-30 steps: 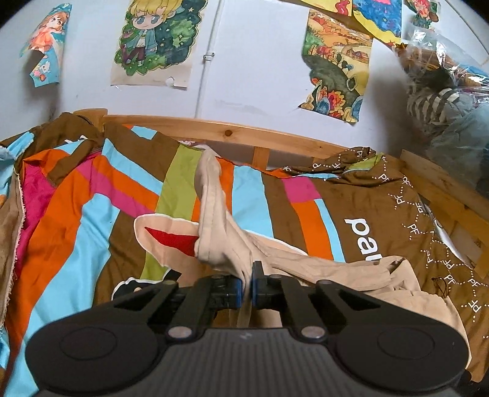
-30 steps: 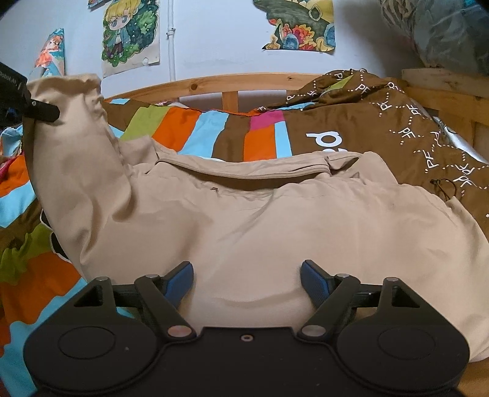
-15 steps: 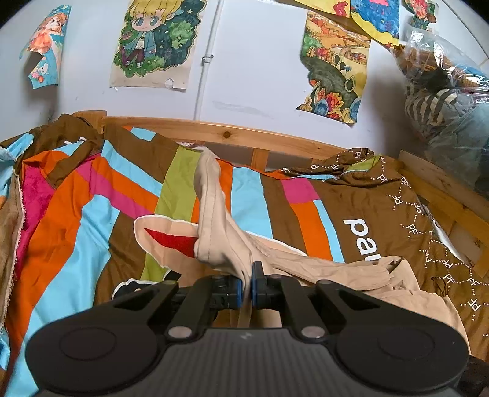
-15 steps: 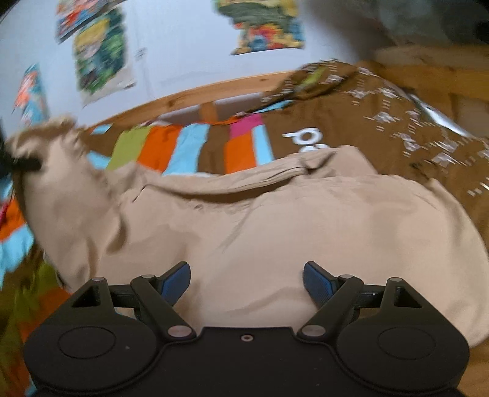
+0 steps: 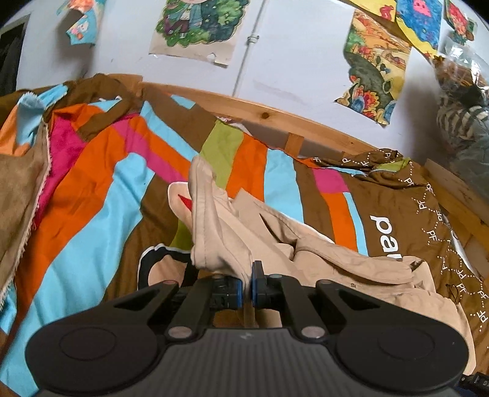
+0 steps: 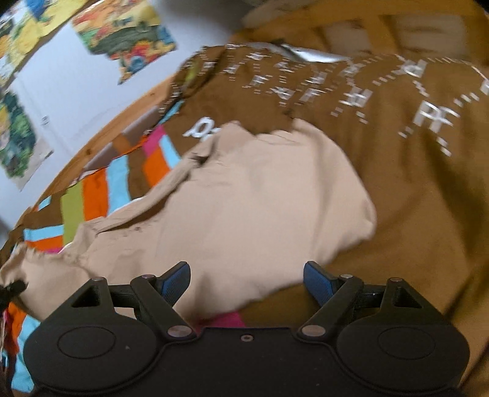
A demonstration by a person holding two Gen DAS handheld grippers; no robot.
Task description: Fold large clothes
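A large beige garment (image 5: 321, 253) lies crumpled on a striped, many-coloured bedcover (image 5: 101, 195). My left gripper (image 5: 247, 290) is shut on a bunched edge of the garment and holds that part up, so a fold (image 5: 211, 213) rises above the bed. In the right wrist view the garment (image 6: 244, 198) spreads flat across the bed. My right gripper (image 6: 246, 274) is open and empty just above its near edge; the view is blurred.
A wooden bed rail (image 5: 275, 122) runs along the far side below a white wall with posters (image 5: 195, 27). A brown cover with white lettering (image 6: 397, 100) lies at the right. Bagged clothes (image 5: 461, 116) are piled at the far right.
My left gripper has lowered and moved forward with the garment still held. My right gripper has swung to the right and tilted, staying open over the garment.
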